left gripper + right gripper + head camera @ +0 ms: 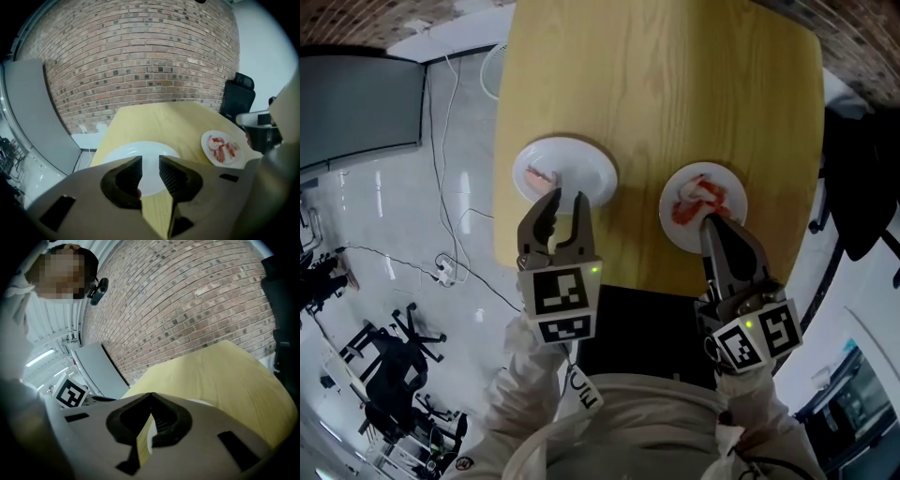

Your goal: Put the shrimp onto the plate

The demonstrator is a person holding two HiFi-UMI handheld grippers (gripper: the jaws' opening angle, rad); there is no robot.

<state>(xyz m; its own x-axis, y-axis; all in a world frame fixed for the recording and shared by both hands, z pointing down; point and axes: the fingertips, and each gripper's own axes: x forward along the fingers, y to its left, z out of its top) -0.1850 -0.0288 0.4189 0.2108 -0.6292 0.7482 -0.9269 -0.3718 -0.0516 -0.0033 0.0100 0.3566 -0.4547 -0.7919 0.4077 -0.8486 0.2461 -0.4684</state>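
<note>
A pale, smooth-grained wooden table (675, 103) with rounded corners lies below us, bare wood stretching beyond two round white plates near its front edge. The right plate (736, 211) carries glossy red-and-white shrimp (694, 202); the left plate (591, 164), well apart, holds one pink piece (539, 176). Our left gripper (567, 195) hangs part-open and empty over the left plate's rim; our right gripper (712, 223), jaws together on nothing, points at the shrimp.

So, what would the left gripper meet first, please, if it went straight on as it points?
Most likely the nearer round white plate, which lies straight ahead between the open jaws of the left gripper; depth is unclear.
</note>
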